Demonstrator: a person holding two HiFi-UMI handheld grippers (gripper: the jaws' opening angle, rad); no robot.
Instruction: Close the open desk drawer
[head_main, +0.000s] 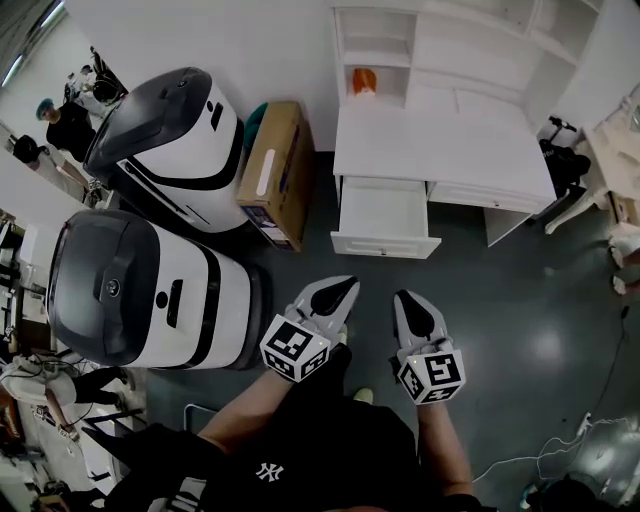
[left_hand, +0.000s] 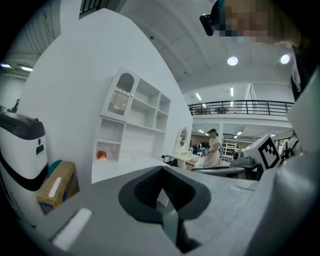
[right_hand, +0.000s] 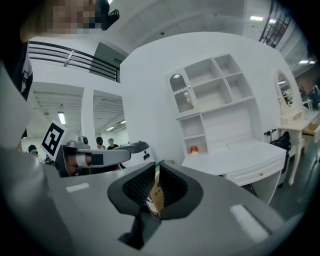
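Head view, drawer: the drawer (head_main: 385, 212) stands pulled out of the left end of the white desk (head_main: 440, 140), toward the near side, and looks bare inside
Head view, axis: its front panel (head_main: 385, 245) runs left to right; I judge it slides shut straight toward the far side
Head view, tongs: the left tongs (head_main: 346, 285) and right tongs (head_main: 405, 298) both point far, at that panel, well apart from it, and both line up within its width
Head view, nearer hand: the left tips lie slightly closer, though either could push
Head view, room: open floor (head_main: 480, 290) lies between tips and panel; a cardboard box (head_main: 275, 170) stands left of the drawer and a white machine (head_main: 140, 290) near left of the left tongs
Left gripper view, jaws: the left tongs (left_hand: 162, 192) stand a narrow slit apart with nothing held; the pale patch in the slit may be the drawer front, but it is too small to tell
Left gripper view, surroundings: the desk top (left_hand: 125, 165) and shelves (left_hand: 135, 120) lie far ahead, the box (left_hand: 57, 182) to the left
Right gripper view, jaws: the right tongs (right_hand: 156, 192) stand slightly apart and empty; only the distant box shows through the gap
Right gripper view, desk: the desk (right_hand: 240, 155) lies far right; the open drawer is hidden behind the tongs' body
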